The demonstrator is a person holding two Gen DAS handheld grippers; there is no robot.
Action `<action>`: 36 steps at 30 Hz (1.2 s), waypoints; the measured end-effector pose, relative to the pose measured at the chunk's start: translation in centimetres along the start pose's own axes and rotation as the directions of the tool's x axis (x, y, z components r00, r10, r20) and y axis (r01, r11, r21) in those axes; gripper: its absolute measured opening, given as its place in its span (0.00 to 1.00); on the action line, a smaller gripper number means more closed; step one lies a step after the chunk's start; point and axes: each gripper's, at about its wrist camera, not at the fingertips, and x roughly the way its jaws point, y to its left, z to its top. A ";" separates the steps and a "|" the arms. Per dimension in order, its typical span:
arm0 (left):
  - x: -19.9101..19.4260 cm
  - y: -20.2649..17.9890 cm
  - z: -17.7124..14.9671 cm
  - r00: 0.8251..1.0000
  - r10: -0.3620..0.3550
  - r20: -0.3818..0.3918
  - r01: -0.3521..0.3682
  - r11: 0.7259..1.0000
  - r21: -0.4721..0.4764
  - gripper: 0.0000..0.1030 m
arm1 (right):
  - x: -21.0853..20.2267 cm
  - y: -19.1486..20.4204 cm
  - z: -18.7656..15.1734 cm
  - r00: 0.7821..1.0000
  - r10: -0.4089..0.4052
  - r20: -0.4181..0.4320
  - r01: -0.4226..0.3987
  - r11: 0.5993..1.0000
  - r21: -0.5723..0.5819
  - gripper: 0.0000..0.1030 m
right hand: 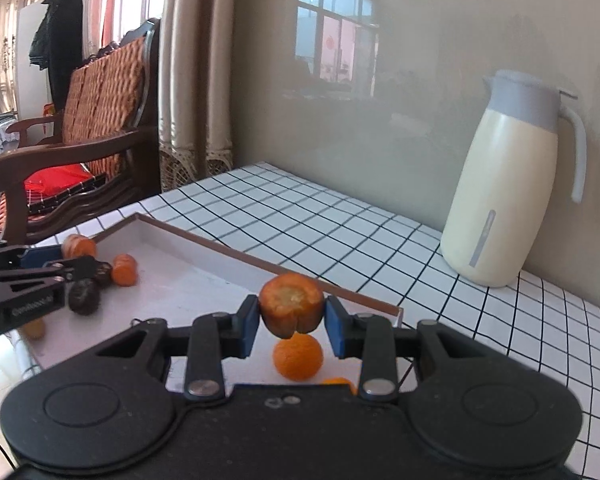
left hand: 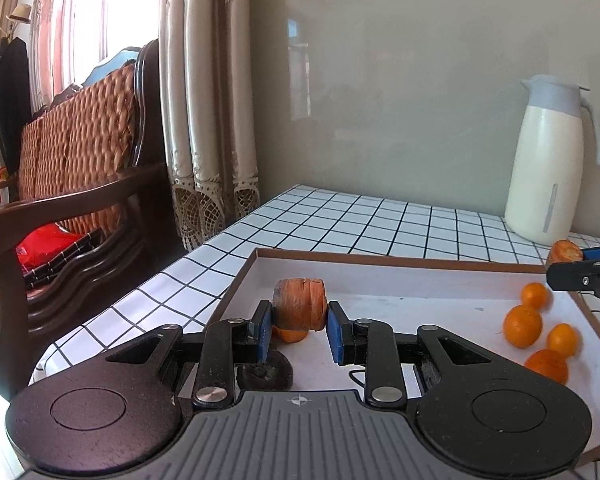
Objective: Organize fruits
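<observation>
- Two grippers each carried an orange chunk over the tray when I looked.
- My left gripper was pinching a ridged carrot-like piece by its flat cut ends, blue pads squeezing either side; I judged that grip kept the round body from rolling out.
- My right gripper was clamped on a stubby orange piece with a pitted top, held above a mandarin lying directly beneath its jaws.
- Both pieces hung clear of the tray floor, I judged, so neither was yet set down.
- Ahead and to the right of the left gripper, four mandarins sat clustered near the tray's right wall, which suggested to me that like fruits were being grouped.
- Only the left view showed that cluster, plus a dark round fruit under the left jaw.
- Only the right view showed two dark fruits and another orange piece beside the left gripper's fingers, well left of my right one.
- A cream thermos jug stood on the checked tabletop beyond the tray, far ahead and right of both grippers.
</observation>
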 end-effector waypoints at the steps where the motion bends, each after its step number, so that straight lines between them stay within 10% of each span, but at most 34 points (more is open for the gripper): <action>1: 0.3 0.0 0.0 1.000 0.004 -0.002 -0.004 1.000 0.001 0.28 | 0.2 -0.2 -0.1 1.000 0.000 -0.002 0.000 1.000 0.005 0.26; 11: 1.7 -0.2 0.0 0.999 0.035 -0.005 -0.035 0.999 0.006 0.28 | 2.6 -2.2 0.0 0.999 0.041 -0.035 -0.039 0.998 0.054 0.29; 13: 1.3 -0.1 -0.1 0.998 0.058 0.028 -0.057 0.998 -0.013 0.41 | 2.9 -2.3 0.0 0.999 0.003 -0.038 -0.002 1.000 0.031 0.81; 14: 1.0 0.1 -0.1 0.997 0.061 0.046 -0.060 0.998 -0.030 0.83 | 2.4 -2.5 -0.2 0.999 -0.039 0.016 0.039 0.998 0.042 0.95; 15: 0.4 0.2 -0.2 0.994 0.076 0.084 -0.073 0.996 -0.045 1.00 | 1.8 -2.8 -0.5 0.996 -0.053 0.075 0.048 0.997 0.063 0.94; 36: -0.2 -0.1 -0.5 0.990 0.079 0.114 -0.078 0.997 -0.019 1.00 | 2.1 -3.0 -0.7 0.998 -0.014 0.056 0.008 0.996 0.093 0.94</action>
